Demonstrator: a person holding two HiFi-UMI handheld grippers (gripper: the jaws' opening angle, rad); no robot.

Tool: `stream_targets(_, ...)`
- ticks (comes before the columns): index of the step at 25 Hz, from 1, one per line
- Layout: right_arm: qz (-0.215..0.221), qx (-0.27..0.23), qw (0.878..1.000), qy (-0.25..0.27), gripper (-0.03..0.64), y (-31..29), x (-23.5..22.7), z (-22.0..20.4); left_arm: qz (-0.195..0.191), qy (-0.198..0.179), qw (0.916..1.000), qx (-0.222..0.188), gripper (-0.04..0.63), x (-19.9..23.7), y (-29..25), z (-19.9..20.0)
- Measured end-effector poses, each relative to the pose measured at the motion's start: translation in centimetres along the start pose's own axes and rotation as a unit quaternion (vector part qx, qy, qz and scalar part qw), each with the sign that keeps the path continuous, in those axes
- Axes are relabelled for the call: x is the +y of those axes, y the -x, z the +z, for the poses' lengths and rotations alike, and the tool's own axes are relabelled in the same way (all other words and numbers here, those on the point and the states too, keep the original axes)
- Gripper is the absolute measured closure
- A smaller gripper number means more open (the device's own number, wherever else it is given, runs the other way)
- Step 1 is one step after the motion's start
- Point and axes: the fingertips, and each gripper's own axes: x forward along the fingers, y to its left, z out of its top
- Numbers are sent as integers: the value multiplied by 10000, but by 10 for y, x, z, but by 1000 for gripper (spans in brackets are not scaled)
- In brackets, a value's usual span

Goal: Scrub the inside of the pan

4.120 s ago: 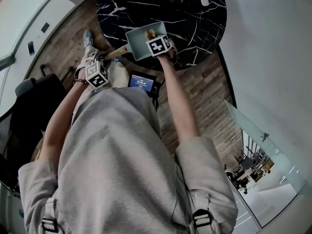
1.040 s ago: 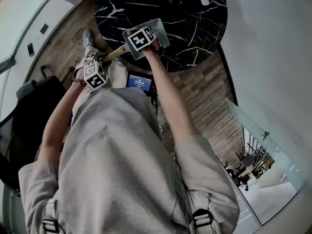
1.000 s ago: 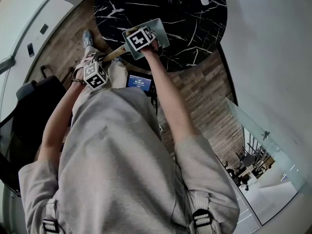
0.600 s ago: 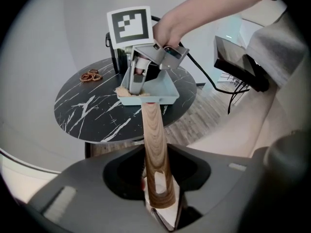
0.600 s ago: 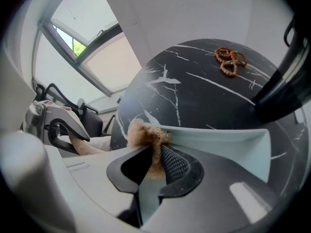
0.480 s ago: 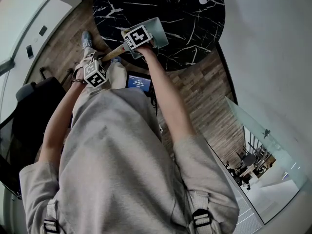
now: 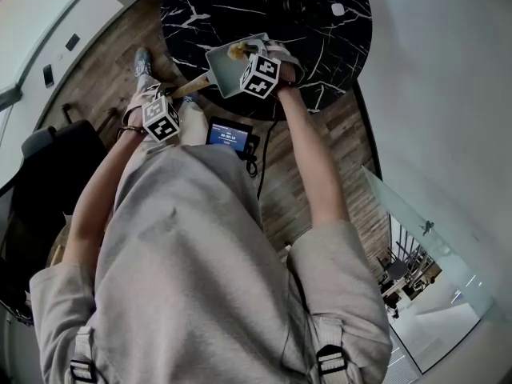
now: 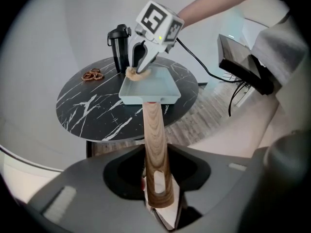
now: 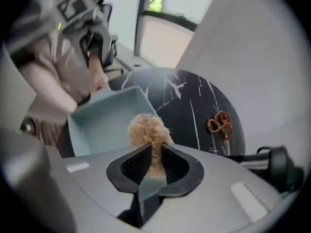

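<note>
The head view looks steeply down past the person's torso [image 7: 192, 254], from well above the table [image 7: 320, 22] and pan [image 7: 226, 70]. The left gripper view faces the pan along its handle [image 8: 154, 144]. The right gripper view looks into it from close by on the opposite side, and all three share pan and table.

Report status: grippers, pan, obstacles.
Left gripper shut on wooden handle of pale blue square pan. Right gripper shut on tan fibre scrubber at pan's far corner. Nothing blocking.

Head view: right tongs [image 7: 240, 54] cover part of pan [image 7: 224, 70]. Right gripper view: left tongs [image 9: 97, 52] blurred; scrubber [image 9: 147, 129] base hidden between jaws; brown item [image 9: 219, 124] on bench [image 9: 194, 106] unidentifiable.
</note>
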Motion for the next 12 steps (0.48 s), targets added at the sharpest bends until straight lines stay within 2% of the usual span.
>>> stream_targets(2,-393,625,9924,981,543,-9,-8,-22,-11,26,10000,-22,463,0,0,0)
stream_targets(4,-479,1015,9858,1249,543,-19,-14,-33,-42,110,9999,-74,465,-1,1,0)
stream_targets(8,-445,1530,9793,1248,543,-34,-19,-42,-97,401,9990,-144,465,1,0,0)
stream_targets(12,-83,1719,9835,559,543,-34,-11,-47,-146,832,9962,-229,463,5,0,-4)
